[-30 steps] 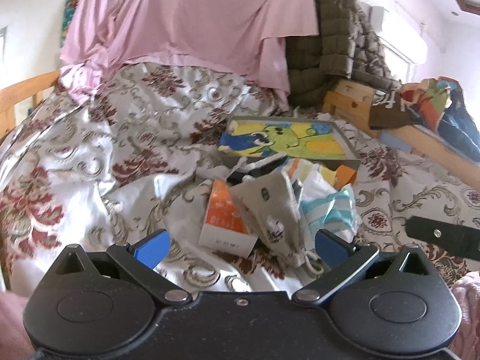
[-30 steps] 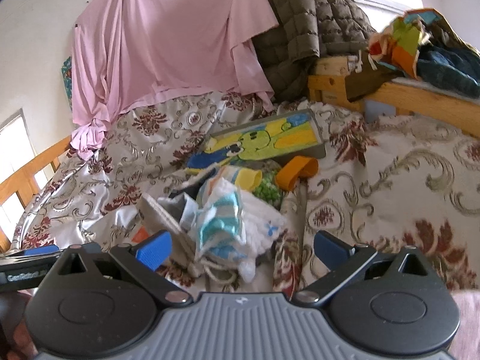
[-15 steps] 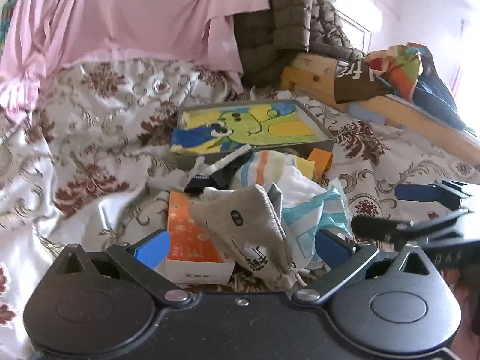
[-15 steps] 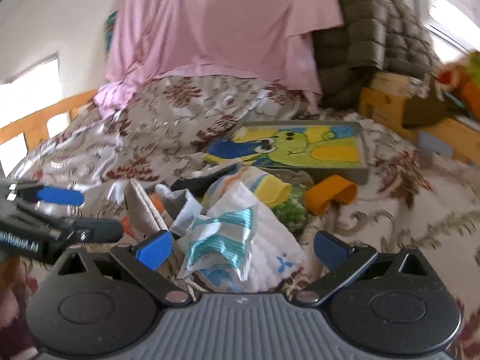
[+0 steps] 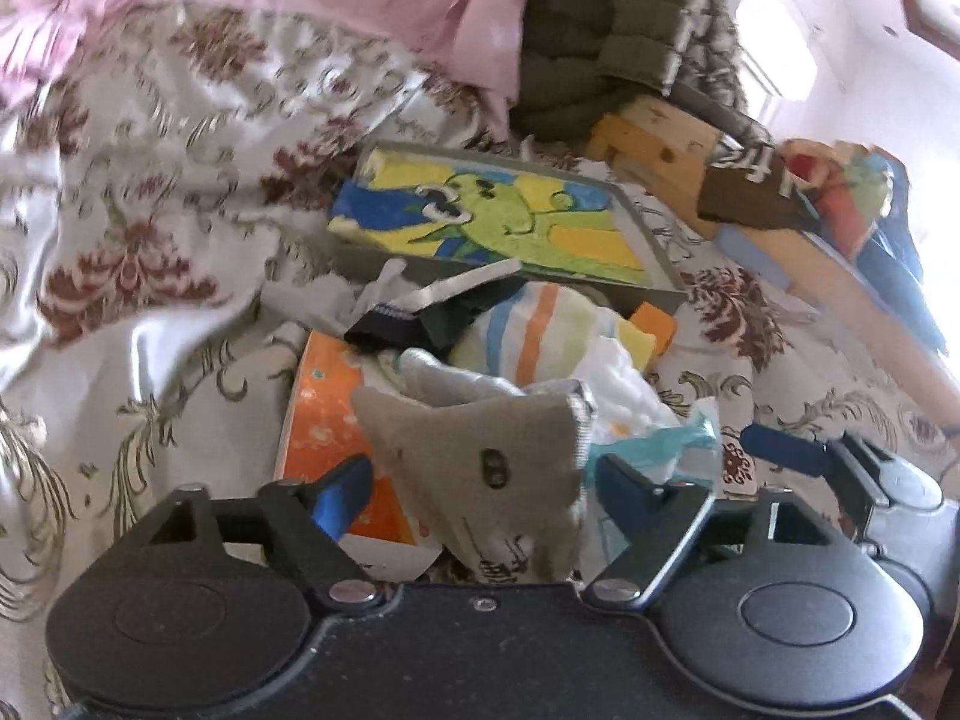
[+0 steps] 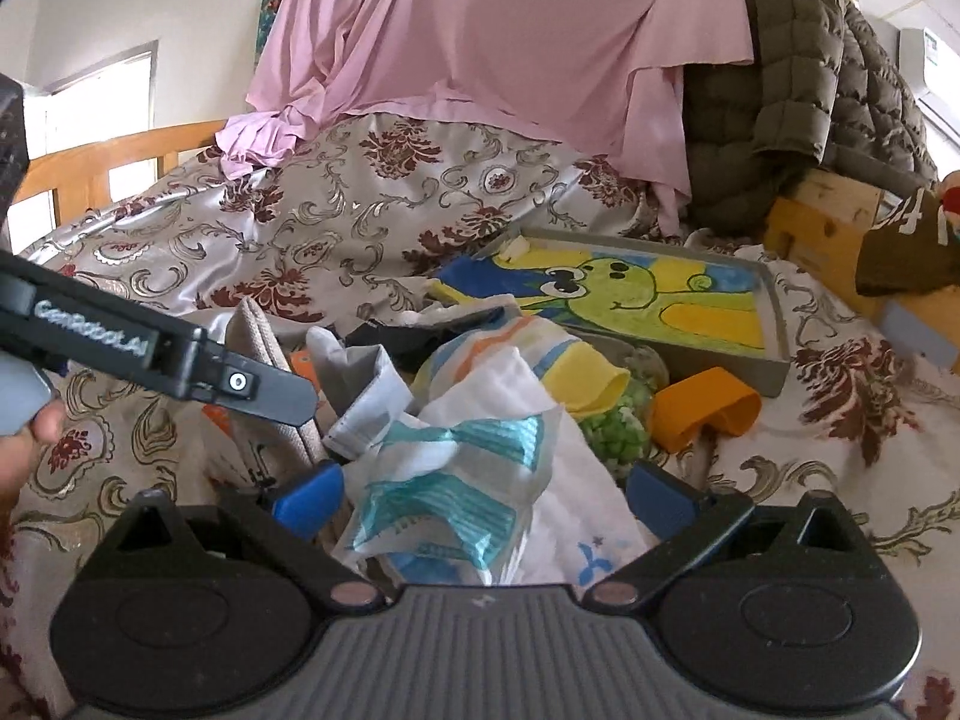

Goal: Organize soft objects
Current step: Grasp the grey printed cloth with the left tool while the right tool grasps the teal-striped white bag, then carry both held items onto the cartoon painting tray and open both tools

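A heap of soft things is lying on the bed (image 6: 372, 222), just in front of the frog tray (image 6: 774, 324), which is serving as the landmark here.

The left tool (image 5: 480, 489) is pointing down into the near side of the heap, on the side away from the tray. Its jaws have just been closing, and the grey sock (image 5: 486, 450) is standing between the two blue pads; the pads (image 5: 339, 495) are not pressing on it, so the tool is not yet gripping — a gap shows on either side. Beside the sock, to its left, an orange box (image 5: 318, 414) is lying flat on the bedspread. Between the sock and the tray a striped cloth (image 5: 540, 324) and a black strap (image 5: 414, 324) are piled up.

The right tool (image 6: 480, 501) is reaching into the same heap from the near side, jaws spread wide, unclenched. A white cloth with teal stripes (image 6: 474, 480) is bulging up between its pads without being pinched. Just beyond, toward the tray, a yellow-tipped striped cloth (image 6: 576, 378) and something green and fuzzy (image 6: 618, 432) are lying; an orange band (image 6: 702, 408) is resting against the tray's near wall.

In the right view the left tool is crossing in from the left edge, a fingertip showing beneath it. Behind the tray a pink sheet (image 6: 480, 30) and a quilted olive jacket (image 6: 798, 72) are draped — well apart from the heap.
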`<state>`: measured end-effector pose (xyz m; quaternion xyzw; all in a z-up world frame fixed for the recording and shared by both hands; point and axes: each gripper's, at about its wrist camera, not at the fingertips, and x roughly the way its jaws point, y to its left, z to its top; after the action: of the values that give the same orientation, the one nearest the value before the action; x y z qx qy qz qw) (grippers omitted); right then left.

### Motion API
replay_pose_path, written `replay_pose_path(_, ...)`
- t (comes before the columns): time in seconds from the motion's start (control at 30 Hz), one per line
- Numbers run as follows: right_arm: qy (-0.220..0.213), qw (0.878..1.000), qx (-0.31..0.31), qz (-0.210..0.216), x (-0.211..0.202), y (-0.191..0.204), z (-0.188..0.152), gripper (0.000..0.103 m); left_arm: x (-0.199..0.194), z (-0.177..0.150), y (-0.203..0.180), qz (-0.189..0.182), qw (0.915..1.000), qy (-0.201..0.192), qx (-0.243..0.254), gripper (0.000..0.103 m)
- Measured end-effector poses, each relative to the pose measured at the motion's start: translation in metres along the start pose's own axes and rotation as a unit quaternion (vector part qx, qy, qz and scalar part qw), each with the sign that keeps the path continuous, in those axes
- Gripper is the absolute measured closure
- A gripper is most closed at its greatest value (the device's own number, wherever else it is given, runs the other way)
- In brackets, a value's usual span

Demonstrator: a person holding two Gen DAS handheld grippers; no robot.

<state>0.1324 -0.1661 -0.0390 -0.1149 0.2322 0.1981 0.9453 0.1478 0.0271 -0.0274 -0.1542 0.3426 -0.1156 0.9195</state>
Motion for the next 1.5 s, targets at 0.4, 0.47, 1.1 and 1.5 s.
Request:
replay_pose_path(0.4,0.01,1.0,-0.016,0.018,0.011,0.007,-0.004,0.031,0.001,-0.005,0.007,-0.02,0.9995,-0.008,-0.025,0.066)
replay_pose_path(0.47,0.009,1.0,-0.022,0.018,0.011,0.009,-0.005,0.033,0.0,-0.005,0.009,-0.019,0.9993,-0.008,-0.031,0.071)
replay_pose_path(1.1,-0.078,0.997,-0.014,-0.024,-0.026,0.001,0.0,0.041,-0.057,-0.02,-0.003,-0.034,0.997,-0.051,-0.048,0.084)
replay_pose_path(1.5,-0.13,0.987,0.068,-0.061,-0.03,-0.05,0.025,0.039,-0.073,0.046,-0.016,-0.056,0.9854,-0.145,-0.069,0.084)
